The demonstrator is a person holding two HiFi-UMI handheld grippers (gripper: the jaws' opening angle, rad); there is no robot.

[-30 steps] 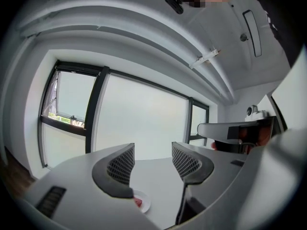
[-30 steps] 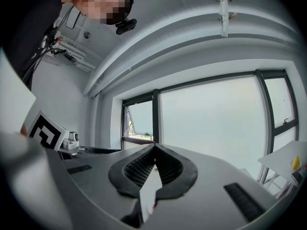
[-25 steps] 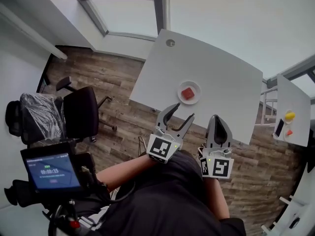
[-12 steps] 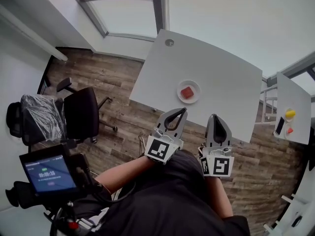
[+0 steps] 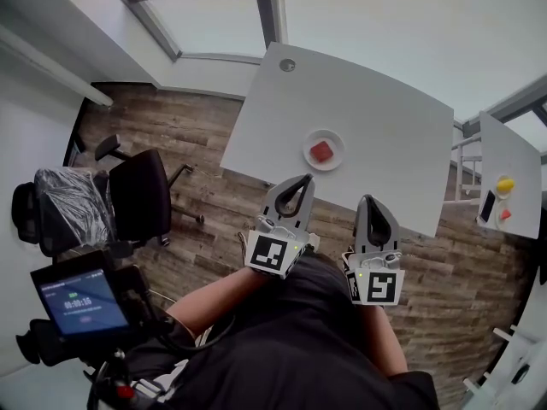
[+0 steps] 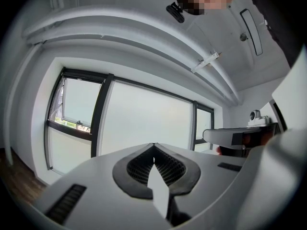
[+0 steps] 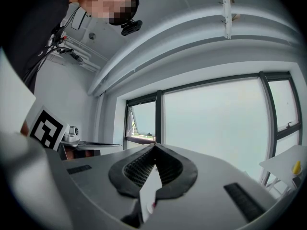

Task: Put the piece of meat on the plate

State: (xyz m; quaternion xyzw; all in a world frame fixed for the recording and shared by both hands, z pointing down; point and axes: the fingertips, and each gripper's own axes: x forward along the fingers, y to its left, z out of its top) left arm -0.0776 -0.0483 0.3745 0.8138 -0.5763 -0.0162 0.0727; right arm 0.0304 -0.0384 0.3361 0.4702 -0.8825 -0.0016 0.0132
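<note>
A red piece of meat [image 5: 321, 151] lies on a small white plate [image 5: 334, 140] near the front edge of the white table [image 5: 359, 118] in the head view. My left gripper [image 5: 302, 180] is held below that edge, apart from the plate, with its jaws shut and nothing between them. My right gripper [image 5: 373, 201] is beside it to the right, also short of the table, jaws shut and empty. In both gripper views the closed fingertips [image 6: 153, 150] [image 7: 154, 149] point level toward large windows; the plate is not seen there.
A black office chair [image 5: 141, 196] and a plastic-wrapped chair [image 5: 61, 205] stand on the wooden floor at left. A second white table [image 5: 506, 178] at right carries a yellow object [image 5: 504, 184] and a small red one [image 5: 504, 214]. A phone screen [image 5: 75, 301] sits at lower left.
My left gripper's jaws went from wide open to shut, with nothing in them. Both grippers stayed in about the same place below the table edge.
</note>
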